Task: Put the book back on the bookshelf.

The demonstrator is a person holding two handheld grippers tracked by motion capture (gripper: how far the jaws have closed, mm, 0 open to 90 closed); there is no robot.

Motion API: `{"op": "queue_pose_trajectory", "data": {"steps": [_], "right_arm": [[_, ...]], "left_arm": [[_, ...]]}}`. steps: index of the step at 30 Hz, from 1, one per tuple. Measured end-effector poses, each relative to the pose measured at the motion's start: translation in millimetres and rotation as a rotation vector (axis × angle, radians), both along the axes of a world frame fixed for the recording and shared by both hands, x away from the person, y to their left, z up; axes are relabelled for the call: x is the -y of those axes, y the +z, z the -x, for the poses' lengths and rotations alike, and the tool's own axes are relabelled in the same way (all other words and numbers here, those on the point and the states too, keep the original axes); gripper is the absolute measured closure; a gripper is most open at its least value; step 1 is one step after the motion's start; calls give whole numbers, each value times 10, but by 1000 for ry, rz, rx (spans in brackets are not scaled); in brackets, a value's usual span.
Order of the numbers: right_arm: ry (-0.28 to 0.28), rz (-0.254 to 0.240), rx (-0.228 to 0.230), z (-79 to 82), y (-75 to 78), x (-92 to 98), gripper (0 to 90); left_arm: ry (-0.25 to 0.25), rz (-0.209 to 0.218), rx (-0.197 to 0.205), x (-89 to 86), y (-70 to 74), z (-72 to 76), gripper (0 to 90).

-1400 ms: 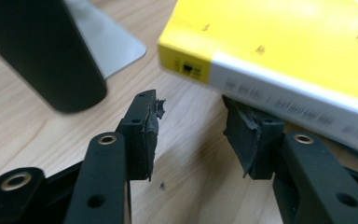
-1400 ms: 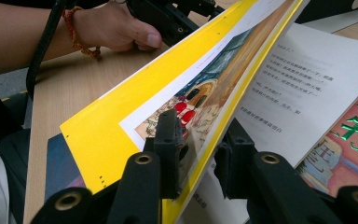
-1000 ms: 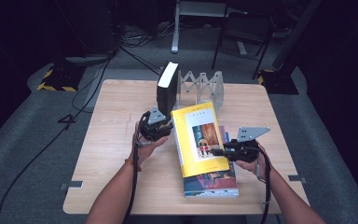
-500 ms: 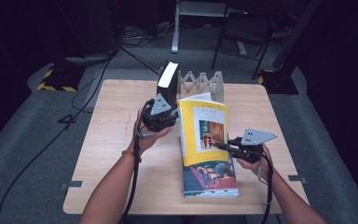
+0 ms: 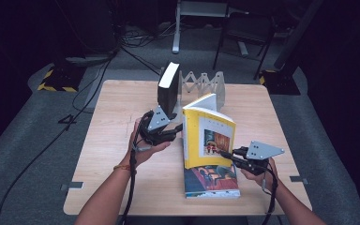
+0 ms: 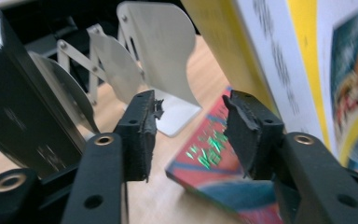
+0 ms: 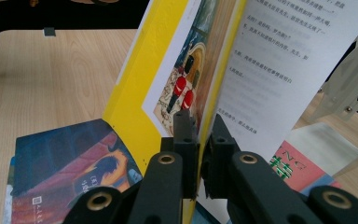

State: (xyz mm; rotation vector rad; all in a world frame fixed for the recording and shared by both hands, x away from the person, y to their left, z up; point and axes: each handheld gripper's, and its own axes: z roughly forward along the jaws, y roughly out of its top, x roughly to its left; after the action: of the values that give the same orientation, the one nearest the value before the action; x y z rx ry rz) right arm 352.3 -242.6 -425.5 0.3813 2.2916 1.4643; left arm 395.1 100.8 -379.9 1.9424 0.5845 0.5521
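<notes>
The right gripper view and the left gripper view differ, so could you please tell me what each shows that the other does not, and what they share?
Right gripper view alone: the right gripper shut on the cover of the upright yellow picture book, with a printed text page falling open behind.

Left gripper view alone: the left gripper, its jaws apart with nothing between them, having just been opening, and the standing black book.

Both: the yellow picture book, the flat colourful book beneath, the pale folding metal book rack and the light wooden table.
</notes>
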Motion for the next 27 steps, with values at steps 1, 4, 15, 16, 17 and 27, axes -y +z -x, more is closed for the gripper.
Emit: {"op": "queue_pose_trajectory", "data": {"steps": [1, 4, 15, 16, 17, 27], "right_arm": [[0, 0, 0, 0, 0, 0, 858], [-2, 6, 7, 21, -13, 2, 858], [6, 13, 14, 58, -36, 26, 858], [6, 19, 14, 57, -38, 29, 858], [5, 23, 18, 60, -40, 29, 858], [23, 37, 23, 96, -51, 47, 858]], "left_arm": [[0, -10, -3, -8, -28, 34, 509], [-7, -51, -36, -31, -156, 151, 481], [-90, -135, -164, -30, -681, 466, 364], [-92, -129, -177, -27, -724, 484, 346], [-101, -123, -185, -23, -753, 492, 346], [-147, -91, -208, 314, -800, 535, 342]]}}
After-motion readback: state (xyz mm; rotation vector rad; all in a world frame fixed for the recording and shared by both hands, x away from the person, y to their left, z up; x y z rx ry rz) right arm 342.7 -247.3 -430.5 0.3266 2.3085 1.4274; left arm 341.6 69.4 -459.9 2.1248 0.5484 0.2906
